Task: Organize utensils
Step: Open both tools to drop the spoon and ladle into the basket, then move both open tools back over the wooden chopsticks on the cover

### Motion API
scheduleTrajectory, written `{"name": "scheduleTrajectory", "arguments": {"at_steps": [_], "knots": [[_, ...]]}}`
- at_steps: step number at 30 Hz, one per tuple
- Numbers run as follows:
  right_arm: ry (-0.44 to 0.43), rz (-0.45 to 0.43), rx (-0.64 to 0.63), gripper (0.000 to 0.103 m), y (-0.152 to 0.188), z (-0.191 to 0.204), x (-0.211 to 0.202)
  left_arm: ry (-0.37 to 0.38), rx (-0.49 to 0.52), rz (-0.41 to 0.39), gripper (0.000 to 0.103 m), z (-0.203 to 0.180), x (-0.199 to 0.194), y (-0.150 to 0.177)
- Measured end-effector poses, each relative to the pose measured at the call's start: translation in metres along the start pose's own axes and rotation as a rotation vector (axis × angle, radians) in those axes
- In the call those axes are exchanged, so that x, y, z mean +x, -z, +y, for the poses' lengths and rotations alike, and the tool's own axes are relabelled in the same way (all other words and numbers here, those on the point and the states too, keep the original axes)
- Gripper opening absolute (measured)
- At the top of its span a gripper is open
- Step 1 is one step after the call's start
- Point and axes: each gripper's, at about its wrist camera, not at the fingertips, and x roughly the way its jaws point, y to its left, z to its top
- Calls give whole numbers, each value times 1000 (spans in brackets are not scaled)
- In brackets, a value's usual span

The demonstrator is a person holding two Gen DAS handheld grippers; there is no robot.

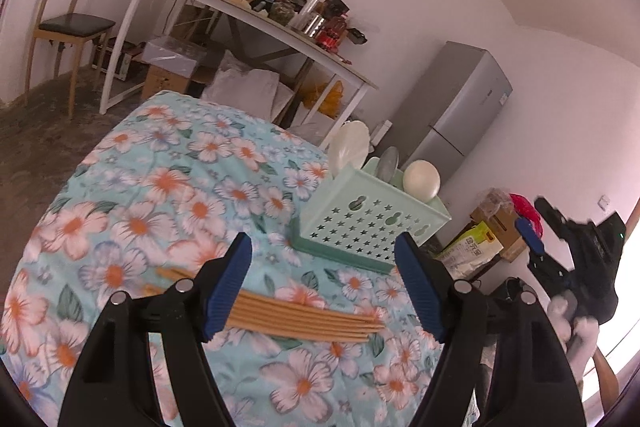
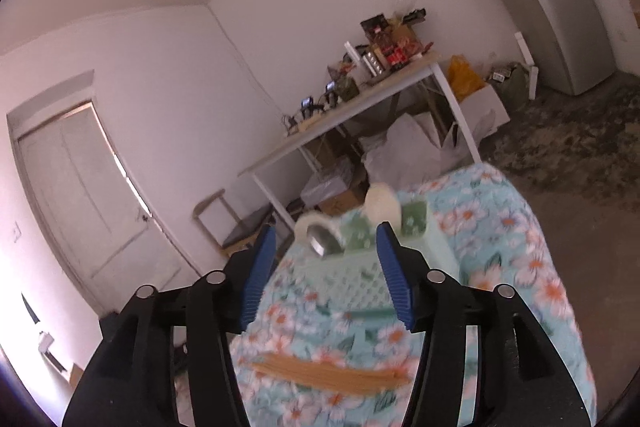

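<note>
looking across the floral tablecloth (image 1: 168, 187), you've got the mint holder (image 1: 360, 223) standing at the far edge with spoons (image 1: 421, 181) already upright inside, so that part looks done. still left, i'd say: the bundle of wooden chopsticks (image 1: 304, 319) lying flat, pale, slim and tapered, just in front of the holder. your left gripper (image 1: 324, 287) hangs above them, spread wide and empty; your right gripper (image 2: 326, 275) is spread wide too, carrying nothing.

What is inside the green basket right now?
Standing in the green basket are two white spoon or ladle heads and a metal spoon. Their handles and anything lower are hidden by the basket walls. The chopsticks lie outside on the cloth.
</note>
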Motion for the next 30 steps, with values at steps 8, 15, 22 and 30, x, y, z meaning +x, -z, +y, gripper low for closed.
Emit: {"name": "scheduleTrajectory", "arguments": {"at_steps": [8, 15, 22, 30], "knots": [[124, 203, -73, 70, 66, 12, 12, -52, 0, 12, 72, 2, -12, 15], [325, 365, -134, 81, 125, 2, 21, -168, 9, 44, 72, 4, -11, 26], [462, 435, -256, 88, 154, 2, 28, -227, -13, 76, 72, 11, -7, 35], [494, 535, -295, 92, 185, -4, 42, -273, -26, 109, 72, 17, -1, 41]]}}
